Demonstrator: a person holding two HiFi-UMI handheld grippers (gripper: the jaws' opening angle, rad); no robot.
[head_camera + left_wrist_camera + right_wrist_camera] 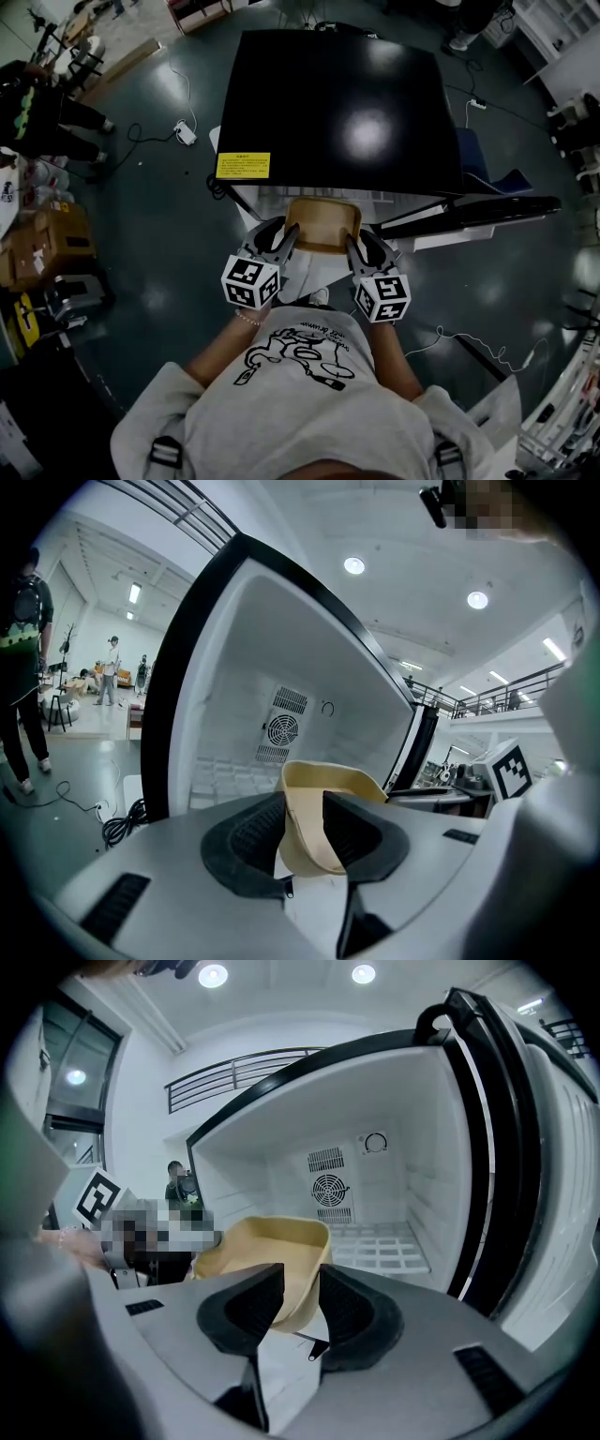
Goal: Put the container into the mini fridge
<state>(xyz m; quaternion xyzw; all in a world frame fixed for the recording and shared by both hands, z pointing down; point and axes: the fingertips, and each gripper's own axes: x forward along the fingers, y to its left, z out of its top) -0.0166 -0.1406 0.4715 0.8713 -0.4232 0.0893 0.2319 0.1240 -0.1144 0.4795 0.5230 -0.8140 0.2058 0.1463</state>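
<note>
Shirt (300, 394): grey tee w/ black line print, nearest the head cam; soft, creased.
L gripper (284, 242): grey plastic body, black ribbed pads, marker cube at rear. Jaws clamped on container's left wall, one pad inside the rim, one outside.
R gripper (357, 248): same build. Jaws pinched on container's right wall, same inside/outside hold.
Container (323, 225): tan, matte plastic, rounded-rectangle tub w/ flared rim, thin wall. Held up betw. both grippers, resting on nothing, just in front of the fridge's open front edge.
Fridge (337, 103): boxy, gloss black top catching a lamp glare; stands on the floor.
Sticker (243, 166): yellow rectangle at top's front-left corner; print too small to read.
Door (487, 211): swung open off the front-right corner; black edge, white liner.
Inside: white, smooth walls; wire shelf (380, 1246) across the bottom; round fan grille (329, 1190) + slotted vent on back wall.
Floor (169, 234): dark blue-grey, shiny, lamp reflections.
Floor clutter: white power strip (185, 133) w/ black cable left of fridge; cardboard box (47, 244) at far left.
Room: tall white hall, round ceiling lights, railed balcony.
</note>
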